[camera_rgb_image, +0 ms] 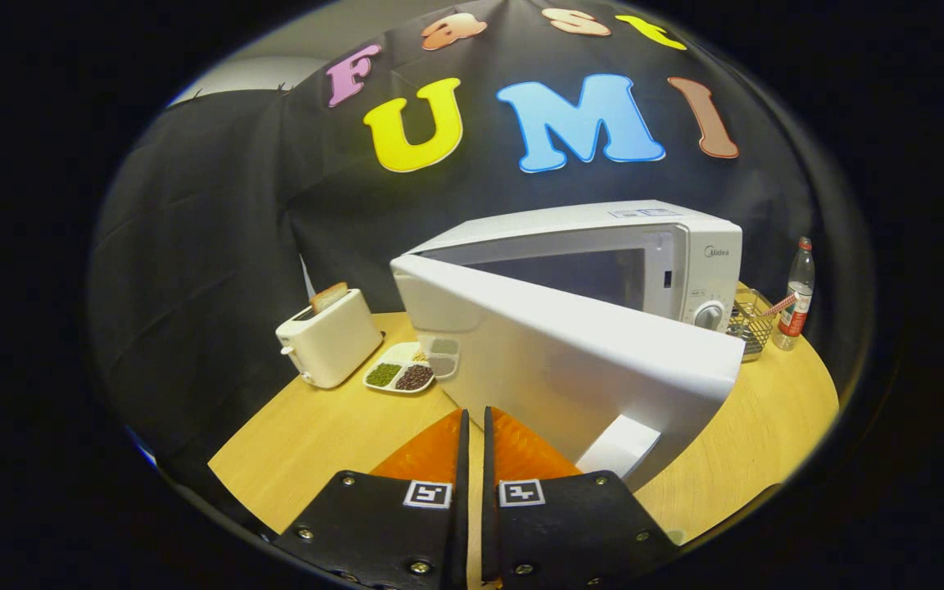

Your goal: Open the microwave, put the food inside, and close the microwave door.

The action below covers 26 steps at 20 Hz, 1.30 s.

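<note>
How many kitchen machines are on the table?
2. The white microwave stands at the back with its door swung open, just ahead of the hand-held gripper, whose fingers are nearly closed and empty. The toaster sits beside the divided food tray.

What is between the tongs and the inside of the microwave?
The microwave's door. It is swung partly open and stands just ahead of the nearly closed tongs, across the way into the microwave. The tongs hold nothing.
</note>
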Tool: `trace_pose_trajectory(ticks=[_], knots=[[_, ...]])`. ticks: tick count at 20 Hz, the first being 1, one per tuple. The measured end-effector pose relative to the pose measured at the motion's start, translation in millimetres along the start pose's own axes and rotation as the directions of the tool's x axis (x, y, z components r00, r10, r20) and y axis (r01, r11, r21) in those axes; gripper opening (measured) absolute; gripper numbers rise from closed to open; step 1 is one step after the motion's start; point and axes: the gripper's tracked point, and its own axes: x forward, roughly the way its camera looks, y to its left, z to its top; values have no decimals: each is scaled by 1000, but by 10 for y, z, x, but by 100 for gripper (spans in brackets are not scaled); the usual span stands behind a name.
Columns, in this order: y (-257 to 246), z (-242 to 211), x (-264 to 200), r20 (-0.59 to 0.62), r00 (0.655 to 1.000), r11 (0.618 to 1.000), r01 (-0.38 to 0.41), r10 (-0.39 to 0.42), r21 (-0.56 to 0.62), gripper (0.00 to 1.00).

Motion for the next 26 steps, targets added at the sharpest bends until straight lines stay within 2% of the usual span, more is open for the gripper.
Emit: trace_pose_trajectory(ticks=[9,12,21,26], knots=[[-835,345,497,11,995,993,103,-104,59,7],[-1002,422,640,5,994,991,110,-111,70,10],[-1233,568,909,10,992,990,122,-123,64,10],[-1302,646,1003,49,986,987,161,-162,23,10]])
